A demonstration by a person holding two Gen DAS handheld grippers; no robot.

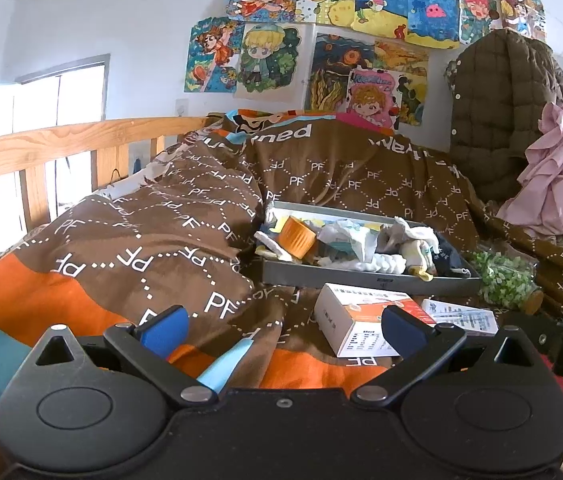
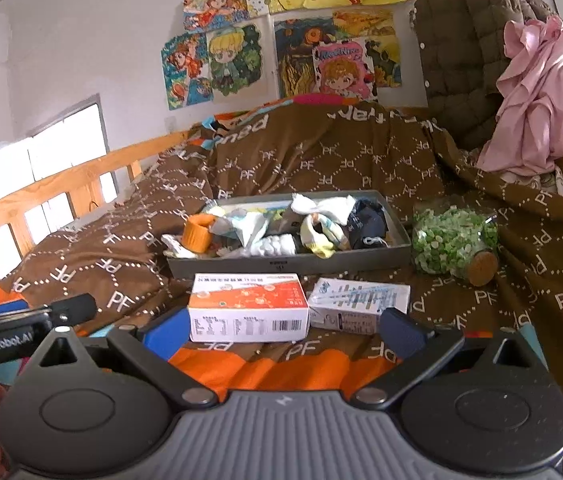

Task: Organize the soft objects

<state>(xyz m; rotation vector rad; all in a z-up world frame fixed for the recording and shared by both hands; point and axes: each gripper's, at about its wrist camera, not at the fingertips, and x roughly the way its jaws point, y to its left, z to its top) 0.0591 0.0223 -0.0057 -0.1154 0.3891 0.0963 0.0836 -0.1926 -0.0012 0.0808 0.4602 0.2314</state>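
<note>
Left hand-held gripper (image 1: pixel 283 330): blue fingers spread wide, nothing between them, low over the bed's quilt (image 1: pixel 129 240).
Right hand-held gripper (image 2: pixel 281 330): fingers equally wide apart, empty, just in front of the orange-and-white box (image 2: pixel 247 306).
Second box (image 2: pixel 357 304): white with blue print, touching the first box's right end.
Grey tray (image 2: pixel 293 266): on the quilt just behind both boxes.
Soft objects: socks (image 2: pixel 321 224) and crumpled cloths heaped inside the tray; an orange cup (image 2: pixel 198 233) sits at its left end.
Jar (image 2: pixel 455 242): lying on its side right of the tray, full of green bits, cork lid toward the camera.
Background: quilted brown jacket (image 2: pixel 465 48) and pink garment (image 2: pixel 533 92) hanging at right; drawings on the wall.
</note>
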